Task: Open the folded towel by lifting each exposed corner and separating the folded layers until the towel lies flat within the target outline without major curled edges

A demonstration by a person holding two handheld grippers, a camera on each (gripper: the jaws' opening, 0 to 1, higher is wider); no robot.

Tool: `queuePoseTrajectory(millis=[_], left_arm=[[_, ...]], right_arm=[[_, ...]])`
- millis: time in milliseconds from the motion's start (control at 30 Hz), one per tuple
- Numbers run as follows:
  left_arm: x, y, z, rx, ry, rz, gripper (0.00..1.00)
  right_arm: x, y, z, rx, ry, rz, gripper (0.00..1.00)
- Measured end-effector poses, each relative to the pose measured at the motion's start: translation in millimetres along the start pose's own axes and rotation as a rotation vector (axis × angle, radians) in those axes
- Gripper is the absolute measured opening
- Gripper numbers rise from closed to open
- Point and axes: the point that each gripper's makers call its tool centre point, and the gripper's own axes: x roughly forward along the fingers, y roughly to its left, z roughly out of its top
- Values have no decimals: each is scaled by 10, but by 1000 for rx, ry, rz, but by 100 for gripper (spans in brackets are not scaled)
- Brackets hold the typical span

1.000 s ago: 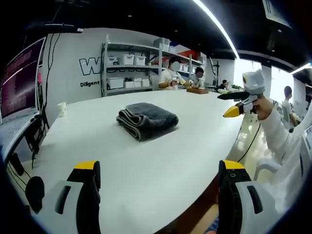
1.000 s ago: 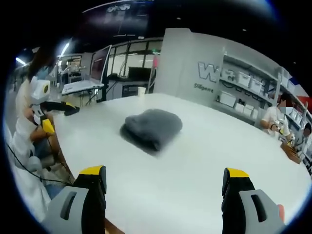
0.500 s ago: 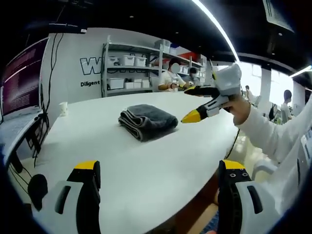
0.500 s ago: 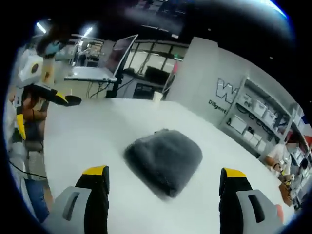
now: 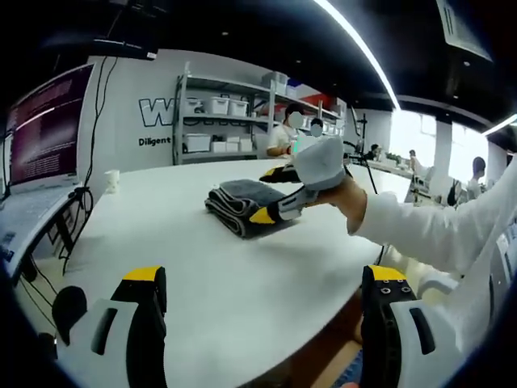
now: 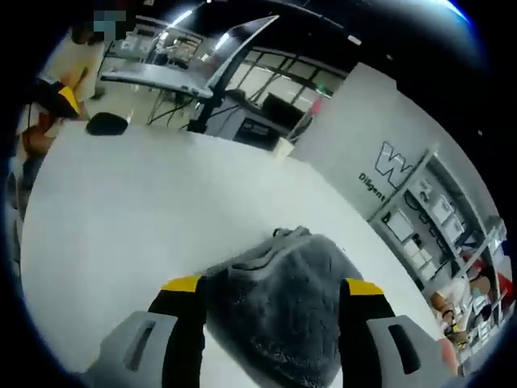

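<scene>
Towel (image 5: pixel 246 204): lay folded, grey, on the white table (image 5: pixel 202 267).
Right tongs (image 6: pixel 273 289): jaws spread, straddling the towel's near edge, nothing gripped.
Left tongs (image 5: pixel 262 279): spread, held back near the table's edge.
Advice: pinch only the top corner layer, then lift.

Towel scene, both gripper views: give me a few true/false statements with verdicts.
1. The towel is still folded in layers. True.
2. The right gripper has its jaws spread to either side of the towel. True.
3. The left gripper is closed on a towel corner. False: its jaws are wide apart over bare table, short of the towel.
4. The towel is bright red. False: it is dark grey.
5. A small white cup stands on the table. True.
</scene>
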Motion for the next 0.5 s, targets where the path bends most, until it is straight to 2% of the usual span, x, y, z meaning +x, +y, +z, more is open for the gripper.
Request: queuePoseTrajectory(millis=[133, 200, 333, 433, 500], left_arm=[[-17, -7, 7, -6, -5, -4, 100], [-26, -21, 12, -9, -7, -10, 100], [-30, -27, 9, -10, -8, -12, 100], [-28, -21, 2, -13, -7, -12, 100], [-29, -21, 1, -13, -6, -12, 100]], right_arm=[[55, 119, -37, -61, 17, 10, 30], [58, 229, -34, -97, 10, 51, 13], [24, 217, -44, -100, 10, 50, 6], [-45, 61, -15, 23, -34, 46, 5], [-126, -137, 5, 122, -77, 19, 4]])
